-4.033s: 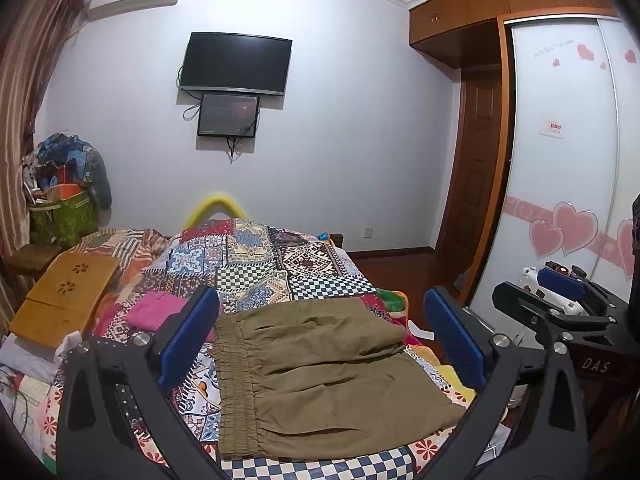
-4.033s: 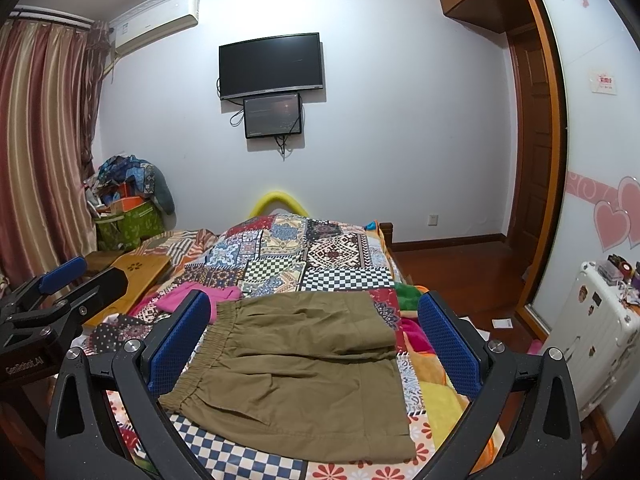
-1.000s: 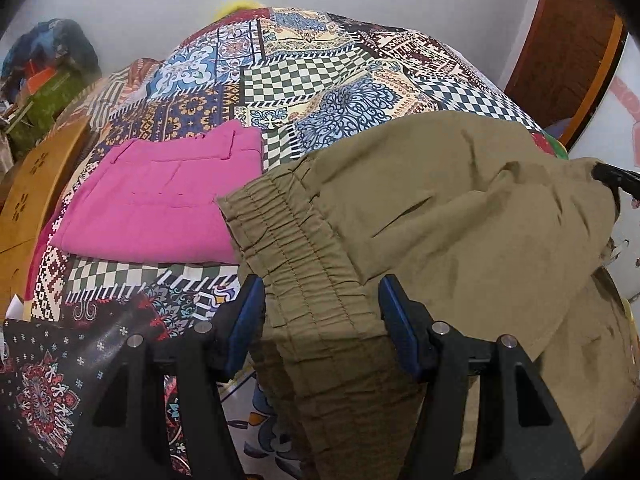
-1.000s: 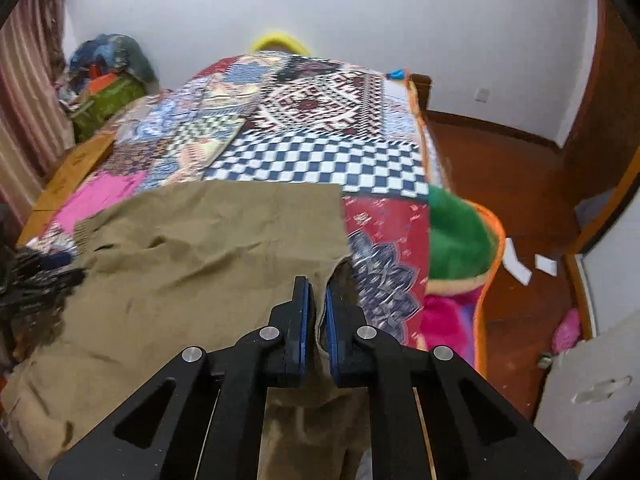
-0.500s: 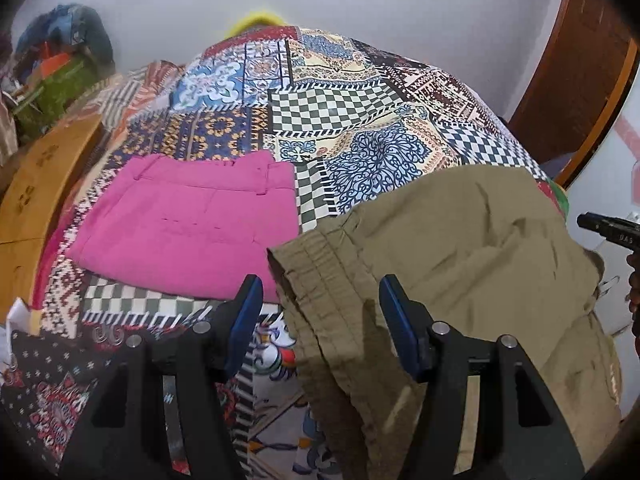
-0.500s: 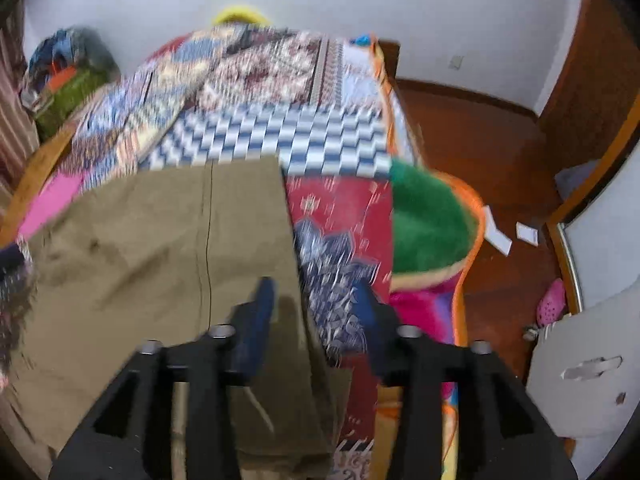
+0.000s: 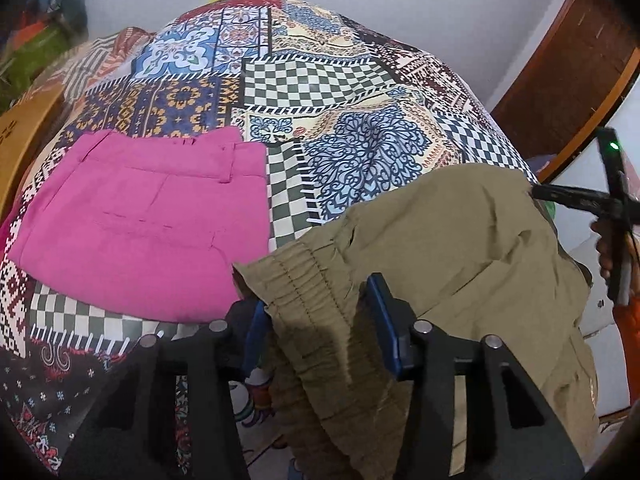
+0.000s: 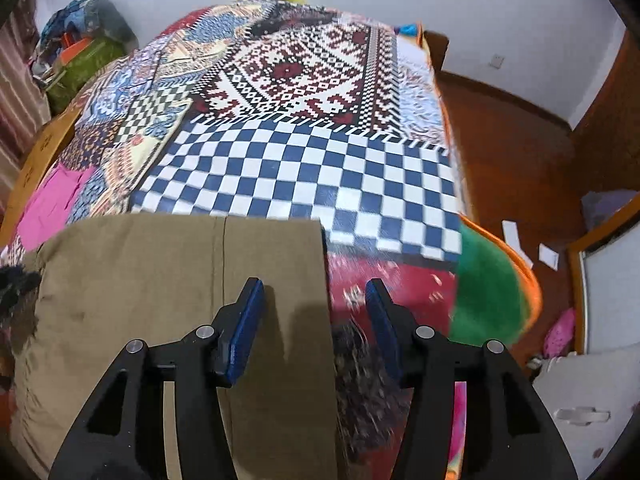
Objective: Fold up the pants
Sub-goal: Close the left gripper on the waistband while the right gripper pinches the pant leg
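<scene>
Olive pants [image 7: 460, 248] lie folded on the near end of the patchwork bed [image 7: 312, 80], long axis running left to right; the left gripper [image 7: 316, 312] is closing around the bunched waistband, while the right gripper [image 8: 316, 320] hangs released, straddling the right-hand edge

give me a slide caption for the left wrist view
Left tool closing around the waistband of olive pants beside folded pink pants on a patchwork bed.

The left gripper [image 7: 316, 312] is closing with the elastic waistband of the olive pants [image 7: 452, 248] bunched between its blue pads. Folded pink pants [image 7: 140, 220] lie left on the patchwork bed [image 7: 312, 80].
</scene>
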A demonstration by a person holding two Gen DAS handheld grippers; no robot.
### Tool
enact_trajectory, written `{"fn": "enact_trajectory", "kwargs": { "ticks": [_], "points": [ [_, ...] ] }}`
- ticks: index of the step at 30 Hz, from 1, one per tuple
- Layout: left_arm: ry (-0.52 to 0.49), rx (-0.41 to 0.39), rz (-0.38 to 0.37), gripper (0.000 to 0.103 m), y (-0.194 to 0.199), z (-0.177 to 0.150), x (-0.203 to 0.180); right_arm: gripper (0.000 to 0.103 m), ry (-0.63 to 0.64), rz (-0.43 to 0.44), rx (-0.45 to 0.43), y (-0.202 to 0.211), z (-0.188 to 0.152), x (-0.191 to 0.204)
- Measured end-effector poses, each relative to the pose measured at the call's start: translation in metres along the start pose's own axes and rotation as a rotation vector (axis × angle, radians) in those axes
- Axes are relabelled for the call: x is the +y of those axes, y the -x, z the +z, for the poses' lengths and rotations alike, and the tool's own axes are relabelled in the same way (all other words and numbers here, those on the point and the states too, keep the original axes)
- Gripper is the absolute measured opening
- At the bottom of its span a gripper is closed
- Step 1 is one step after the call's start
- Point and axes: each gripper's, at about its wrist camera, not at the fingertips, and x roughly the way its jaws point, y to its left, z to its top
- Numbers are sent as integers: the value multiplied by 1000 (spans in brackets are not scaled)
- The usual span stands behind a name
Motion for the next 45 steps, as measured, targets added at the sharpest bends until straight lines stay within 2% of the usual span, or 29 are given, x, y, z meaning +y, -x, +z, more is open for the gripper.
{"fn": "enact_trajectory", "kwargs": {
  "ticks": [2,4,5,7,8,9,14,20,23,25,31,37,45],
  "points": [
    [-11,-7,3,38,1,0,-2,49,3,16,33,-13,6,2],
    [-15,-16,23,23,2,1,-2,45,3,38,59,-21,8,5],
    [-10,-19,30,22,2,2,-1,34,1,44,59,-23,7,8],
    [0,-25,32,19,2,5,2,25,8,42,44,-21,7,13],
    [2,-28,37,16,2,6,2,12,20,27,30,-18,6,17],
    [2,-32,43,13,2,6,1,9,32,27,16,-14,5,20],
    [-18,-88,74,10,14,12,-7,7,75,-17,-70,7,12,34],
    [-20,-122,119,9,21,25,-3,7,82,-60,-159,22,46,41],
    [16,-125,113,9,20,31,9,7,70,-66,-172,19,60,41],
    [34,-121,109,9,15,34,16,7,81,-99,-172,11,67,45],
    [13,-93,136,9,-2,34,17,8,124,-156,-139,-8,65,51],
    [9,-116,115,9,9,35,15,7,118,-140,-193,7,57,48],
    [-27,-204,50,6,68,39,-11,7,90,-24,-330,85,44,58]
  ]
}}
